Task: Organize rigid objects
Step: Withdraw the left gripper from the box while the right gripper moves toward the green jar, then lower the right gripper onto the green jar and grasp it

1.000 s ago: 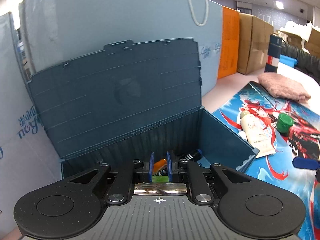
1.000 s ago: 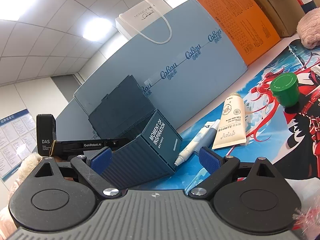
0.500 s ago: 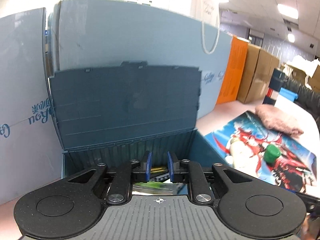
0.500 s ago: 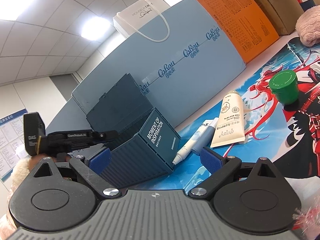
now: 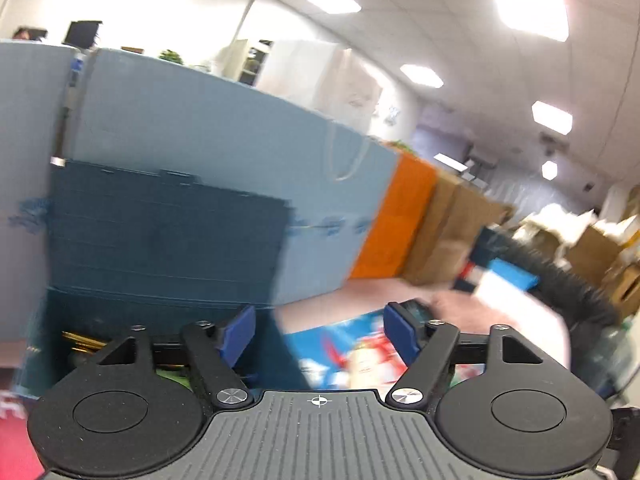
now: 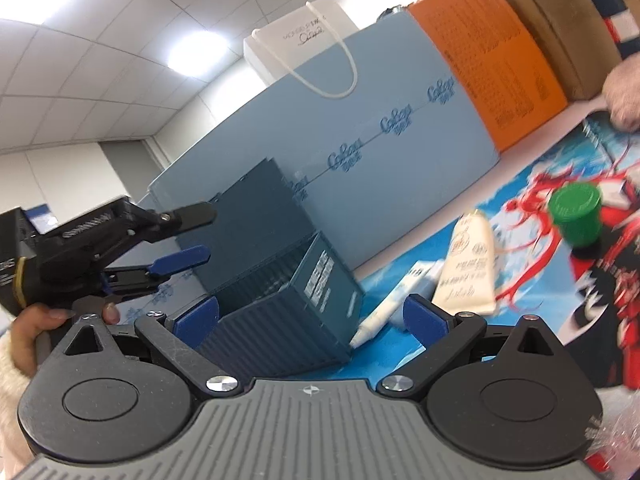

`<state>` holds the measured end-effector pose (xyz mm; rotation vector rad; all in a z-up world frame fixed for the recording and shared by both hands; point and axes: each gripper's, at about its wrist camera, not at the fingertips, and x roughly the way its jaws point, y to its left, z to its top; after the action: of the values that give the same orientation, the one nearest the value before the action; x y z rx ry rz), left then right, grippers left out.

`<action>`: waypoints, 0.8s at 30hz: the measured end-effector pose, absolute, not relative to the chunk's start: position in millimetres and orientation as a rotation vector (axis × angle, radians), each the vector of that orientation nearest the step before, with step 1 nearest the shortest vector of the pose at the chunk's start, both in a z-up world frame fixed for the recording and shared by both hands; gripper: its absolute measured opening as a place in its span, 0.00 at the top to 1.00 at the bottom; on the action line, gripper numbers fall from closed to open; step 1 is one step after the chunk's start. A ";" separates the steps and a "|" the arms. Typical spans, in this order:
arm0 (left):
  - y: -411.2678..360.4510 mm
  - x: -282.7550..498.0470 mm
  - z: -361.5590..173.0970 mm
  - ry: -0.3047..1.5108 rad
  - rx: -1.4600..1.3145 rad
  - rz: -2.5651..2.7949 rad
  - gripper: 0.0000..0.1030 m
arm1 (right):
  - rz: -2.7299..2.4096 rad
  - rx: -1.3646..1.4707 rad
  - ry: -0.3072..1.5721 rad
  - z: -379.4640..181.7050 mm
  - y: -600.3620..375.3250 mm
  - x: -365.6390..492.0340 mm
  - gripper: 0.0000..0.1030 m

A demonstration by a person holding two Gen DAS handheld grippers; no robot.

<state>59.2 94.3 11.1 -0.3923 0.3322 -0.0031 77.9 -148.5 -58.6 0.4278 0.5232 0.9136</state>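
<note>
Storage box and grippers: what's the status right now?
Left gripper just opened, empty. Right gripper open, empty. Storage box lid up; tubes and green jar on mat outside. Nothing in the way.

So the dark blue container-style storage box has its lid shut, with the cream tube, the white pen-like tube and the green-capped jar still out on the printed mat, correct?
Not quite: the dark blue container-style storage box has its lid up, as the right wrist view shows. The rest holds: the cream tube, the white pen-like tube and the green-capped jar lie out on the printed mat.
</note>
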 end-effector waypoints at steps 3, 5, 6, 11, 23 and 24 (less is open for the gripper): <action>77.8 68.9 12.2 0.310 -0.424 -0.053 0.22 | 0.836 0.383 0.494 -40.8 -152.4 80.0 0.02; 69.4 77.3 11.7 0.310 -0.451 -0.072 0.21 | 0.784 0.345 0.466 -29.5 -155.6 80.9 0.02; 65.9 82.8 11.1 0.313 -0.467 -0.082 0.21 | 0.753 0.326 0.455 -24.5 -157.8 82.2 0.02; 47.1 106.4 3.9 0.341 -0.479 -0.140 0.15 | 0.585 0.237 0.430 -9.5 -165.2 89.7 0.02; 24.3 116.2 -24.1 0.433 -0.280 -0.288 0.14 | 0.307 0.176 0.456 -29.2 -170.5 119.1 0.02; 22.2 117.2 -26.2 0.442 -0.256 -0.289 0.14 | 0.303 0.181 0.458 -30.6 -172.0 120.4 0.02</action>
<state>117.2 22.2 -26.2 -0.2558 0.4424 -0.2887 120.4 -172.0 -30.6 0.1807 0.4582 0.3027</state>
